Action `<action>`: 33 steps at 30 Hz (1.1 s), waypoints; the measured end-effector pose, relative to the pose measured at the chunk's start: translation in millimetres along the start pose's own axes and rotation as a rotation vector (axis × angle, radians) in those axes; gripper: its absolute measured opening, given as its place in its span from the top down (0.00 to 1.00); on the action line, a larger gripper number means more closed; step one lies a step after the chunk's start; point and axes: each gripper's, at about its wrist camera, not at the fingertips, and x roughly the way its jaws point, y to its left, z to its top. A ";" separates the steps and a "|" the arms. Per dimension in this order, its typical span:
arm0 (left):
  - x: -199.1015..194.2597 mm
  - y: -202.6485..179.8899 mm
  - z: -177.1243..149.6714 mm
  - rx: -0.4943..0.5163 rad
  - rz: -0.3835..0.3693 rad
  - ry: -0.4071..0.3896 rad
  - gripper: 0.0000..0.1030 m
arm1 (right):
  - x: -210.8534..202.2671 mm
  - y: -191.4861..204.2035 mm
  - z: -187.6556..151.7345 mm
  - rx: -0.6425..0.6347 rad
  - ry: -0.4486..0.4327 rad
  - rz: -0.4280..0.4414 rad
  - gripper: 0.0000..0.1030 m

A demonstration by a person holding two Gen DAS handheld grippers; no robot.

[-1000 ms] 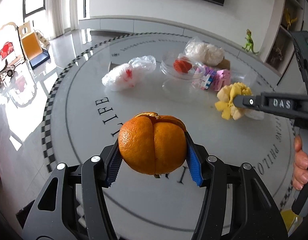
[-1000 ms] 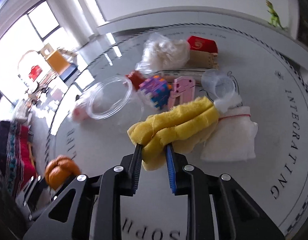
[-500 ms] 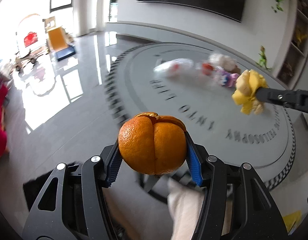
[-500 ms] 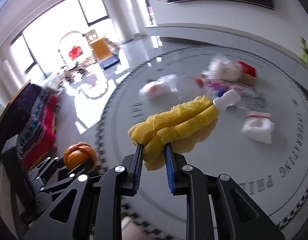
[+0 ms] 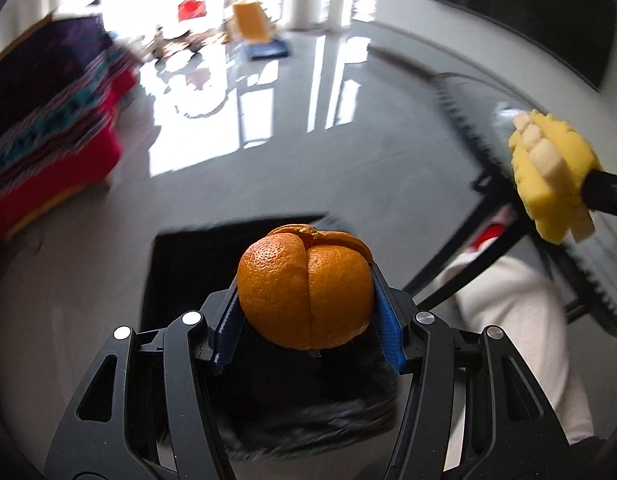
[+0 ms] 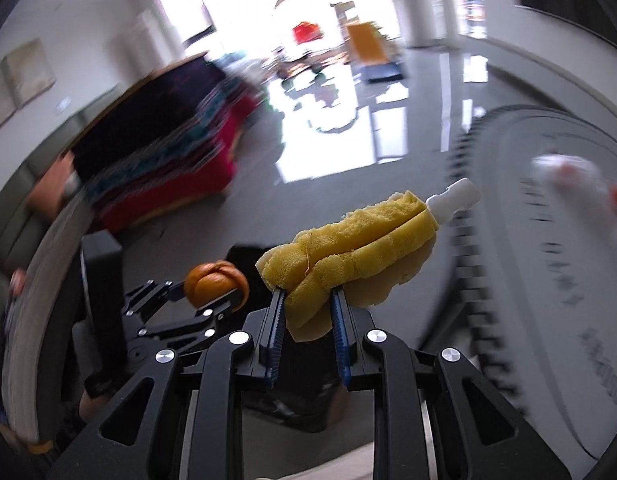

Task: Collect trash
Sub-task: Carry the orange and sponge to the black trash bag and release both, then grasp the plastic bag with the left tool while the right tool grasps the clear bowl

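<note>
You are in the carry step: both pieces of trash are off the round table (image 6: pixel 548 248) and headed for the black bin (image 5: pixel 188 280) on the floor below your grippers. Your left gripper (image 5: pixel 306 320) is clamped on the orange peel (image 5: pixel 304 292), its blue pads pressed against both sides. Your right gripper (image 6: pixel 306 320) is narrowed tight on the yellow sponge brush head (image 6: pixel 348 256), which hangs in the air beside the table's edge.

The next move calls for bringing each load squarely over the bin's dark opening before you let the jaws part; from the left wrist view the peel looks to be above it, though blur hides the rim's far side.

The peel is a hollow, rounded shell split along seams, pitted and bright orange. The sponge is soft, ragged, folded foam with a white plastic stub (image 6: pixel 454 196) jutting from its far end.
</note>
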 end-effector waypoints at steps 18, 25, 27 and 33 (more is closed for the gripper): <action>-5.8 60.8 -24.2 -0.153 0.130 0.014 0.06 | 66.7 42.4 -0.6 -0.035 0.154 0.073 0.43; -5.6 44.2 -15.2 -0.128 0.080 0.012 0.06 | 50.5 20.8 -5.5 -0.002 0.104 0.053 0.40; -6.5 31.9 -6.9 -0.104 0.059 0.003 0.06 | 41.7 11.7 -5.8 0.006 0.081 0.038 0.40; -3.0 -15.1 26.5 -0.017 -0.006 -0.025 0.06 | 8.4 -34.3 -1.0 0.065 0.012 -0.012 0.40</action>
